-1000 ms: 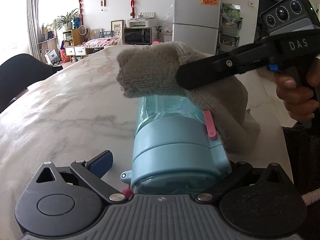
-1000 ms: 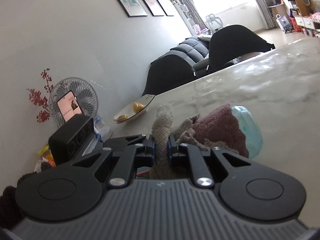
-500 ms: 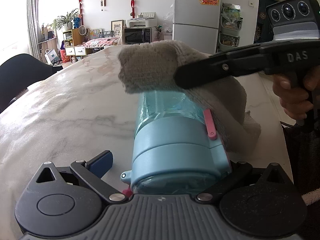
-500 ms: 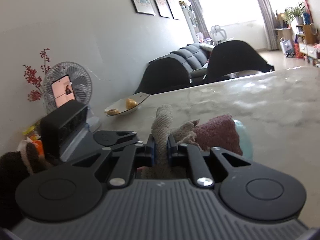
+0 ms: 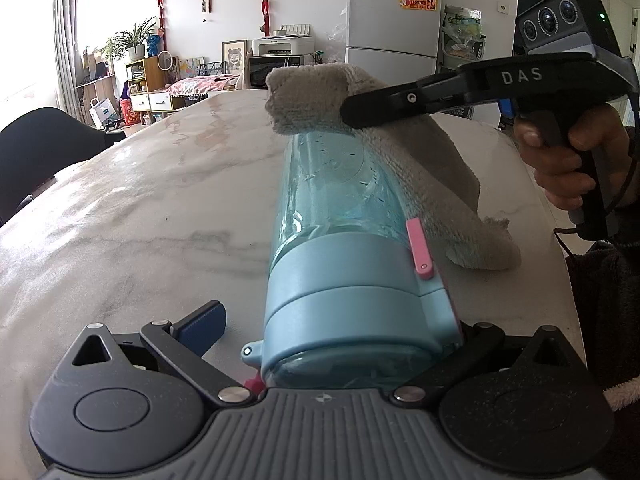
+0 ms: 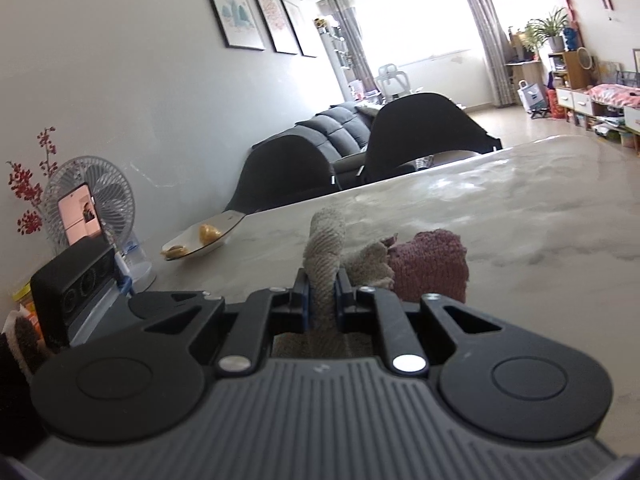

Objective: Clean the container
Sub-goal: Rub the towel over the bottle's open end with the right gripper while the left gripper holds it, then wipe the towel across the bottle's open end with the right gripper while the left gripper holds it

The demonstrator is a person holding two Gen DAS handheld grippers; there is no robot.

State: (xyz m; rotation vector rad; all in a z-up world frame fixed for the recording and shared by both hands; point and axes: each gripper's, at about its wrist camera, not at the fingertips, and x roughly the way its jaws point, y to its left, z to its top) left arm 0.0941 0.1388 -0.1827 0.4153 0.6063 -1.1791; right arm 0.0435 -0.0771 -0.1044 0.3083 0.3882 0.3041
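Bright, curtained window (image 6: 424, 28) at the far end, three framed pictures (image 6: 264, 10) on a white wall, dark sofa (image 6: 332, 132), black chairs (image 6: 424, 128) beside the marble counter (image 5: 140, 208), white fridge (image 5: 394, 12), wooden shelf (image 5: 146, 76) with plants.

- The far end of the blue bottle (image 5: 340, 208) lies under the grey cloth (image 5: 420, 160), so its base cannot be seen from the left wrist.
- The right finger of the left gripper (image 5: 340, 344) is hidden behind the bottle's cap; whether that pad touches cannot be told.
- The right gripper (image 6: 322, 296) has its fingertips buried in the cloth folds in the left wrist view.
- From the right wrist, the bottle is wholly covered by cloth.
- The person's hand (image 5: 568, 160) is cut by the picture's right edge.
- The phone screen (image 6: 80, 220) on the fan is too small to read.
- The contents of the dish (image 6: 200, 236) are too blurred to name.
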